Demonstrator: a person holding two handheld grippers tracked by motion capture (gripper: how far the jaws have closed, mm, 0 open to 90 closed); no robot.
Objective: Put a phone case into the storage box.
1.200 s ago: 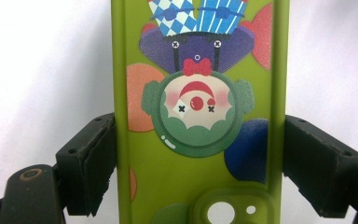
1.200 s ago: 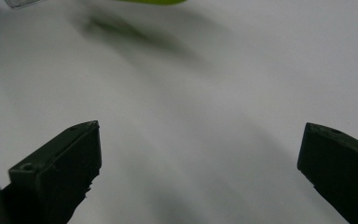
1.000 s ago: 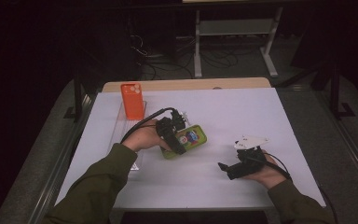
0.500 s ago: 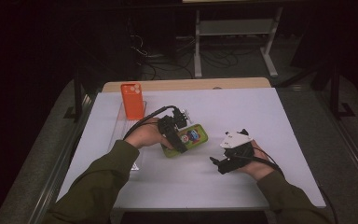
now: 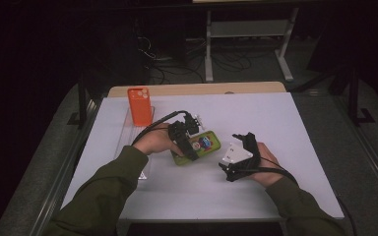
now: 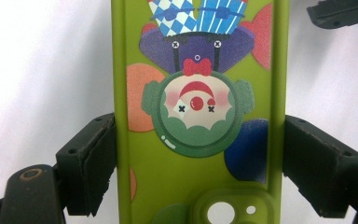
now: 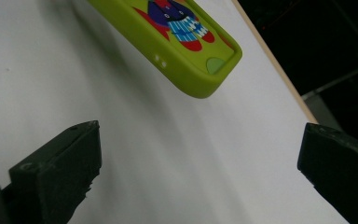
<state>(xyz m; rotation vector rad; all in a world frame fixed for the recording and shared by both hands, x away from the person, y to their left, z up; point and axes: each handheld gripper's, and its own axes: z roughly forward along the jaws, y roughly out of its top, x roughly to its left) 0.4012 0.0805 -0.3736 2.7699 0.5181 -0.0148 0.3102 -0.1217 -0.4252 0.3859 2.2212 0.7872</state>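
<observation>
A green phone case (image 5: 205,145) with a cartoon clown print lies mid-table, raised a little at one end. My left gripper (image 5: 191,147) is shut on it: in the left gripper view both pads press the long sides of the green case (image 6: 196,154), the left gripper (image 6: 198,163) straddling it just past the camera cut-out. My right gripper (image 5: 230,156) sits just right of the case, jaws wide open and holding nothing. In the right gripper view the green case's (image 7: 186,42) end hovers above the white table, ahead of the right gripper (image 7: 198,172).
An orange phone case (image 5: 140,105) stands upright at the back left on a clear plastic strip (image 5: 134,133). The white table (image 5: 285,123) has a wooden far edge. Cables trail from both grippers. Dark floor and a desk frame lie beyond.
My right gripper has moved left and slightly forward, closing in on the green case. The left gripper keeps its hold on the case in about the same spot.
</observation>
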